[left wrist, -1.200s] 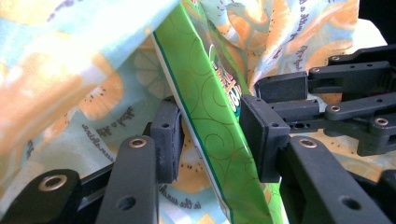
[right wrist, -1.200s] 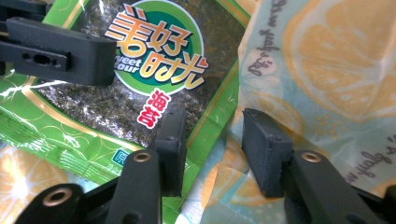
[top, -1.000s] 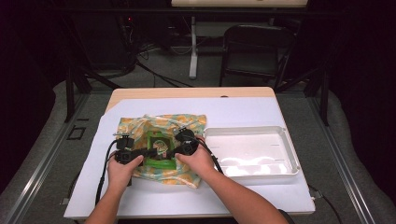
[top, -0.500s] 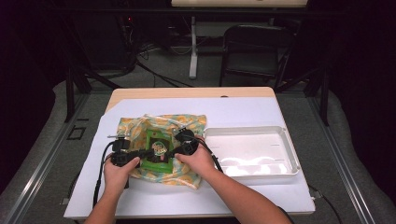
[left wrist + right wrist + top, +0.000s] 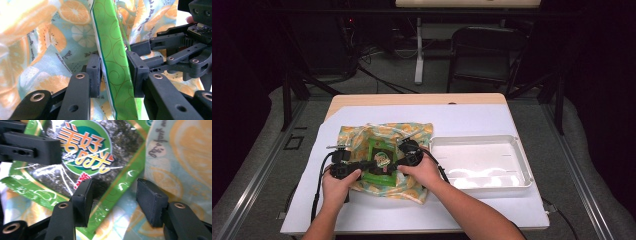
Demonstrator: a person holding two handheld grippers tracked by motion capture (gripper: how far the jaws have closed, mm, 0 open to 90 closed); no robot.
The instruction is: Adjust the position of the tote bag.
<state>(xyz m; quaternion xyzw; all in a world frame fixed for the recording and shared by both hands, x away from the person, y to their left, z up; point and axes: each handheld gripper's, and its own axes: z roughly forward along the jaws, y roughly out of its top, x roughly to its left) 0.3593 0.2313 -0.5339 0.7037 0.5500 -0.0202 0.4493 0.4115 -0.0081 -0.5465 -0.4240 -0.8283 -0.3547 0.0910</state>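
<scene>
Dark room, black chair [image 5: 482, 50] behind at 12 o'clock, and a pale worktop [image 5: 412, 99] covered by a white sheet [image 5: 472, 117]. Left of the sheet's middle lies a green snack packet [image 5: 379, 162], resting in the open mouth of a cloth bag [image 5: 412, 131] printed with orange slices.

The packet is glossy green film with gold swirls. Its face carries a round green badge with orange-and-yellow characters over a dark, seaweed-like picture. It looks light and crinkly, so it probably slips easily.

The left tool [image 5: 113, 72] reaches in from the packet's 9 o'clock. Its jaws have just been closing, and in the left gripper view both pads now sit against the upright green edge, one on each side, pinching it about half-closed. The right tool [image 5: 113, 200] sits at the packet's 3 o'clock. Its jaws have just been opening, and in the right gripper view they stand wide, with one pad over the packet's corner, the other out over the cloth, and neither pressing.

My reading is that the hold on the packet has passed to the left tool. That frees the right one either to hold the bag down or to back away while the packet is lifted out.

A white tray [image 5: 522, 165] sits just beside the bag at its 3 o'clock and looks like the likely destination.
</scene>
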